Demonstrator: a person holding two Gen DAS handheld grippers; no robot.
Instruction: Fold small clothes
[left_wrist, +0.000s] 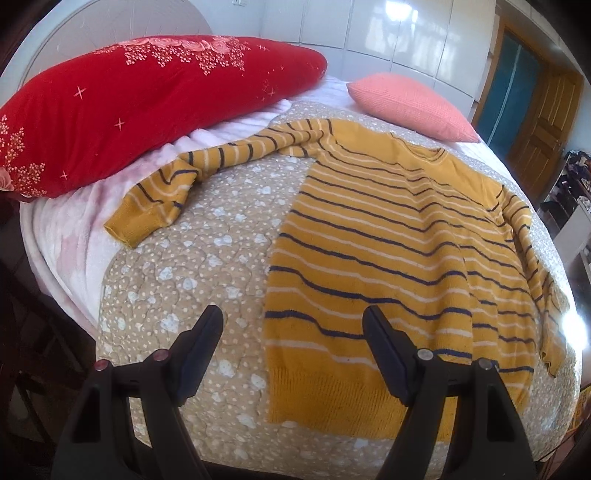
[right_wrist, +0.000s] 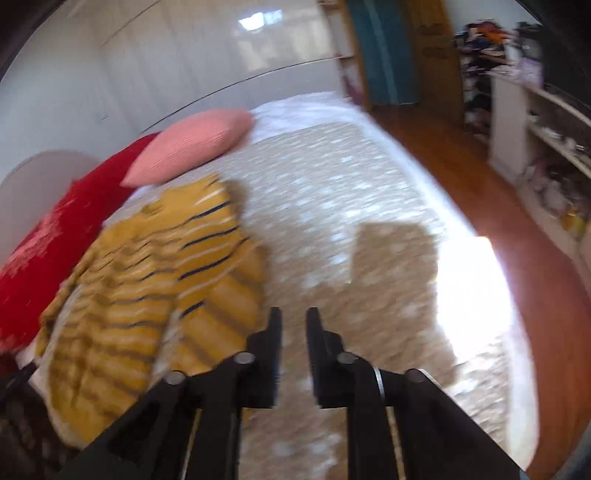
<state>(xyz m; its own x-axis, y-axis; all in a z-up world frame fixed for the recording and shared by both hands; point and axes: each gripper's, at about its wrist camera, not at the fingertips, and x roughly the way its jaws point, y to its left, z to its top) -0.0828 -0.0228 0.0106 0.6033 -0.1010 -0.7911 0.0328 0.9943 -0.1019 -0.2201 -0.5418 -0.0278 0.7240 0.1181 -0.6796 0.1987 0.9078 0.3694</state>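
A: Mustard knit sweater (left_wrist: 388, 236) with navy and white stripes: spread flat on dotted beige quilt (left_wrist: 207, 258), 1 sleeve stretched far left.

B: Left gripper (left_wrist: 293, 325): wide open, empty. Right gripper (right_wrist: 293, 321): narrowly parted, empty.

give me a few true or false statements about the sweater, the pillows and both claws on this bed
1. The striped sweater lies spread on the dotted quilt. True.
2. The left claw grips the sweater's hem. False: it is open and holds nothing.
3. A red pillow and a pink pillow lie beyond the sweater. True.
4. The right claw holds a sleeve. False: its jaws are slightly apart with nothing between them, over bare quilt.
5. The sweater is plain blue. False: it is mustard yellow with dark and white stripes.
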